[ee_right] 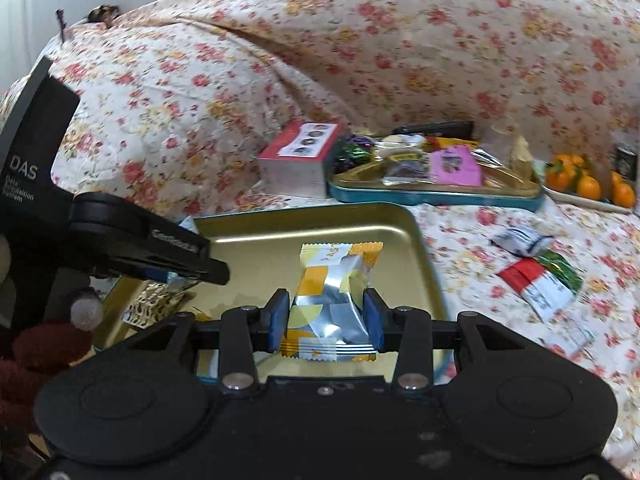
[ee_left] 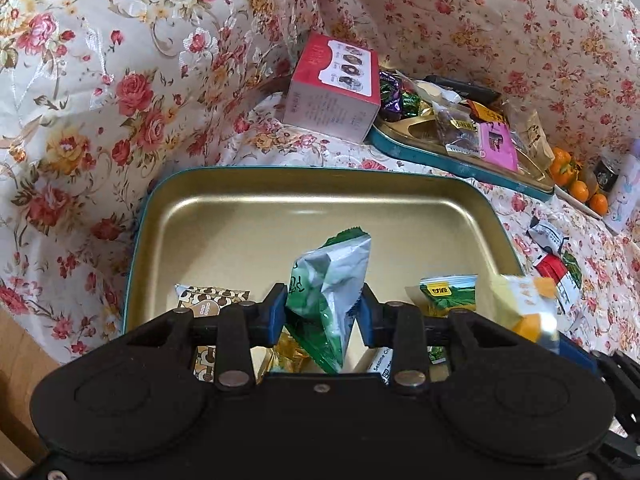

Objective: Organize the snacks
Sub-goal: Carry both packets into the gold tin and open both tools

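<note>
My left gripper is shut on a green and silver snack packet and holds it over the near part of a gold tin tray with a teal rim. A brown patterned packet and a green and yellow packet lie in the tray. My right gripper is shut on a yellow, orange and silver snack packet over the same tray. That packet shows blurred at the right of the left wrist view.
A second teal tin heaped with snacks stands behind, next to a red and grey box. Oranges and a dark jar sit far right. Loose packets lie on the floral cloth at right. Draped cloth rises behind.
</note>
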The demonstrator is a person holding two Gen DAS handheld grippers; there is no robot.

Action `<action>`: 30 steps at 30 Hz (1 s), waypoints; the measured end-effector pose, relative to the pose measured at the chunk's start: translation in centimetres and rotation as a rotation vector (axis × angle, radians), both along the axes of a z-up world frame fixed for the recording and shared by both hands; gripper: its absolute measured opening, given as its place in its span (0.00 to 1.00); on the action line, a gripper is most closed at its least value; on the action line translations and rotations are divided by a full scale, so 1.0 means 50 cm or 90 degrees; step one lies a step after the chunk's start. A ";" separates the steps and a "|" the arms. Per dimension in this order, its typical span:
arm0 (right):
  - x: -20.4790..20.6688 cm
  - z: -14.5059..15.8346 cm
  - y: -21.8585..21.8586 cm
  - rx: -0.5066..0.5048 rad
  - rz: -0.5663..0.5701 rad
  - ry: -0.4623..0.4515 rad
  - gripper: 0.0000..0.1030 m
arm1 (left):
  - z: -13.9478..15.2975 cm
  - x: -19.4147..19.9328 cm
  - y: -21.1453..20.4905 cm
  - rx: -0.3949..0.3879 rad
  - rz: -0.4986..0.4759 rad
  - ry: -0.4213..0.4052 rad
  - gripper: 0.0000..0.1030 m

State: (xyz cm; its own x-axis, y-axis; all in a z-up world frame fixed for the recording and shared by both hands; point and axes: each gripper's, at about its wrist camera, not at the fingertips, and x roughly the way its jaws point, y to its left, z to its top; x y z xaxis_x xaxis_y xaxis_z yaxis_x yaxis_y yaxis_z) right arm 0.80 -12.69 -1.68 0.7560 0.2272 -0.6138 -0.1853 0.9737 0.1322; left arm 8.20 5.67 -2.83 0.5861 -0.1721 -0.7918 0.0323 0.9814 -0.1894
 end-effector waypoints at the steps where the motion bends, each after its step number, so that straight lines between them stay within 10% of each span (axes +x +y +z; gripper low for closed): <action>1: 0.003 -0.001 0.005 -0.001 0.004 0.000 0.41 | 0.002 -0.001 0.000 0.001 0.001 -0.004 0.43; 30: 0.134 -0.064 0.088 -0.054 0.042 0.040 0.42 | 0.006 0.007 0.044 0.006 0.078 0.030 0.43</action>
State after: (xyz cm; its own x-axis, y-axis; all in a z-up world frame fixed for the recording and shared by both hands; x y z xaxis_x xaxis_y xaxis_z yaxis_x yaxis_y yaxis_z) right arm 7.48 -8.29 -4.90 0.7006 0.2198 -0.6789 -0.2431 0.9680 0.0625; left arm 8.54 7.87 -2.54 0.5647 -0.0942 -0.8199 -0.0964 0.9791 -0.1789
